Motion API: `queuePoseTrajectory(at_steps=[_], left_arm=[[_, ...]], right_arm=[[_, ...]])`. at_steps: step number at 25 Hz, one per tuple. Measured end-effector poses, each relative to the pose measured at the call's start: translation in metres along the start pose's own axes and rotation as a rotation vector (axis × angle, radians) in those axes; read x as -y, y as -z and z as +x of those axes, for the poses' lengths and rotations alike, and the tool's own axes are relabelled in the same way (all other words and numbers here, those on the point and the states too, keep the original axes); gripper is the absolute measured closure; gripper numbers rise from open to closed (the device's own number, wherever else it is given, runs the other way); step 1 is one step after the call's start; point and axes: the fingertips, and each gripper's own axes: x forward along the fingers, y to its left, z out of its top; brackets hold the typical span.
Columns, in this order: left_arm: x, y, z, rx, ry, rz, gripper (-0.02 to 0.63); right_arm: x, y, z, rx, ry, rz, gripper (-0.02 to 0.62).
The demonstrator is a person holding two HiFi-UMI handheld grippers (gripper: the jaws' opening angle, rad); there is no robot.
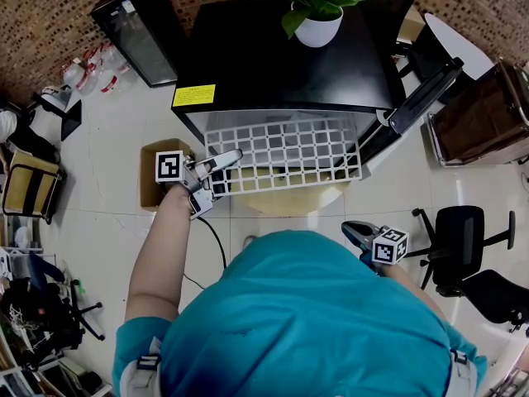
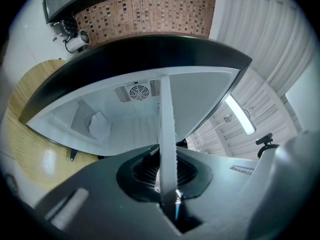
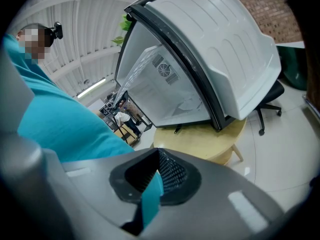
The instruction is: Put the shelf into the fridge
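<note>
Head view: left arm outstretched, left claw clamped on the edge of the shelf. Right gripper view alone shows right claw closed, empty.

Office-like workroom: swivel chairs, brick wall, glossy tile floor.

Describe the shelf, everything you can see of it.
The shelf is a flat white wire grid that looks like coated metal. It lies roughly level, its back part inside the open fridge and its front part sticking out above the round wooden table. The left gripper is shut on its left front corner.
</note>
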Motion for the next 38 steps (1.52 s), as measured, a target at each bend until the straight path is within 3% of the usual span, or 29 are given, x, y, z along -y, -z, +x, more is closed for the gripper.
queuePoseTrajectory(at_steps=[14, 18, 25, 30, 38], left_arm=[[-0.003, 0.001, -0.002, -0.07, 0.1, 0.013, 0.578], [0.001, 0.002, 0.001, -0.073, 0.149, -0.028, 0.578], [-0.018, 0.01, -0.006, -0.11, 0.075, -0.054, 0.578], [-0.013, 0.007, -0.002, -0.117, 0.12, -0.061, 0.578], [-0.011, 0.001, 0.001, -0.135, 0.1, -0.066, 0.578]], right_arm=[[0.003, 0.001, 0.0, -0.012, 0.004, -0.005, 0.594], [0.005, 0.002, -0.002, -0.013, 0.01, 0.001, 0.594], [0.005, 0.003, -0.002, -0.009, 0.011, 0.004, 0.594], [0.005, 0.005, -0.002, -0.011, 0.013, 0.01, 0.594], [0.003, 0.006, -0.004, -0.007, 0.014, 0.009, 0.594]])
